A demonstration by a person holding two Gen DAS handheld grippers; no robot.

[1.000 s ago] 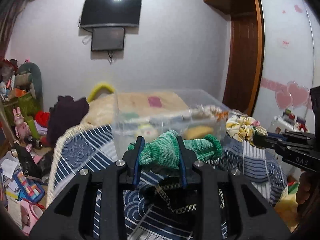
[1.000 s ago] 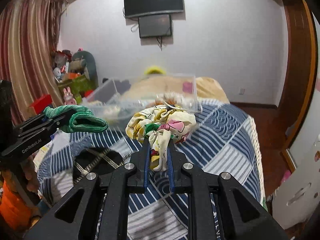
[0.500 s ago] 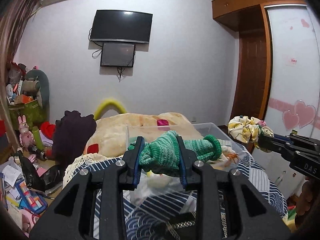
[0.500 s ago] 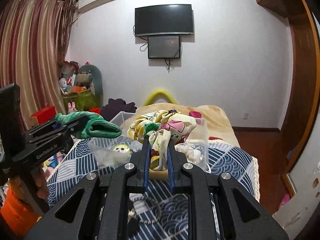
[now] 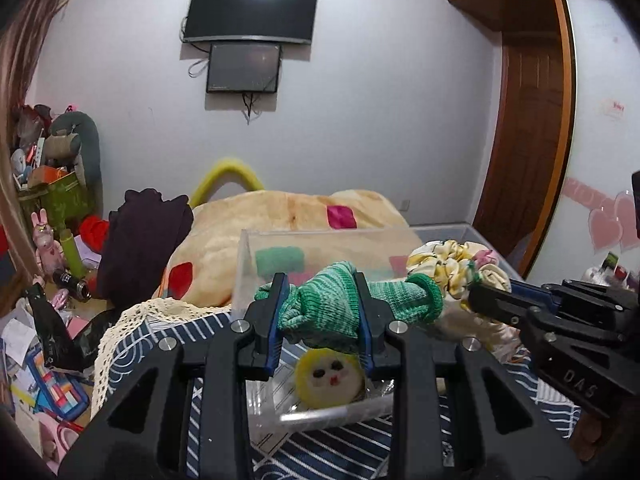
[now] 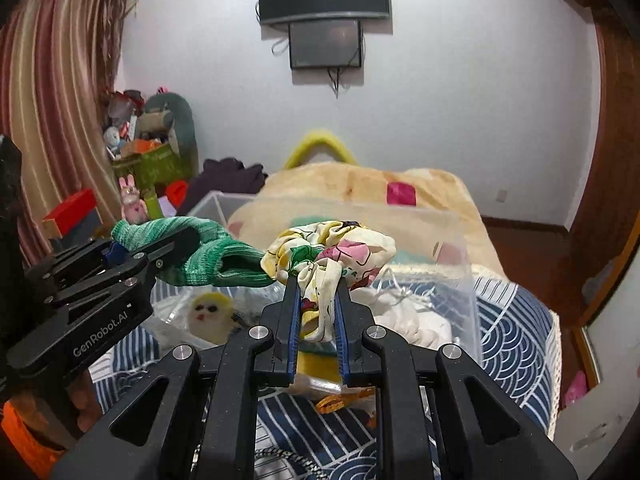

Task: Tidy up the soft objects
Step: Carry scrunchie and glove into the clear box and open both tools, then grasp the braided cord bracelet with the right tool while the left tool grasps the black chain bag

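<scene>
My left gripper [image 5: 320,300] is shut on a green knitted sock [image 5: 340,306], also seen in the right wrist view [image 6: 208,254]. My right gripper [image 6: 318,300] is shut on a yellow floral scrunchie [image 6: 332,246], which also shows in the left wrist view [image 5: 452,266]. Both are held over the clear plastic bin [image 5: 248,264] on the bed, their cloth nearly touching. Inside the bin lie a yellow plush face [image 5: 328,380], white cloth [image 6: 404,320] and other soft items.
The bin [image 6: 460,240] sits on a blue patterned bedspread [image 6: 512,332]. A beige blanket [image 5: 280,216] lies behind it. A dark garment [image 5: 140,240] hangs at the bed's left. Toys and clutter [image 5: 44,208] fill the floor on the left. A wooden door [image 5: 524,140] is at right.
Both grippers have moved forward and down over the bin and come closer together. The sock and scrunchie stay gripped. The bin's contents now show below them.
</scene>
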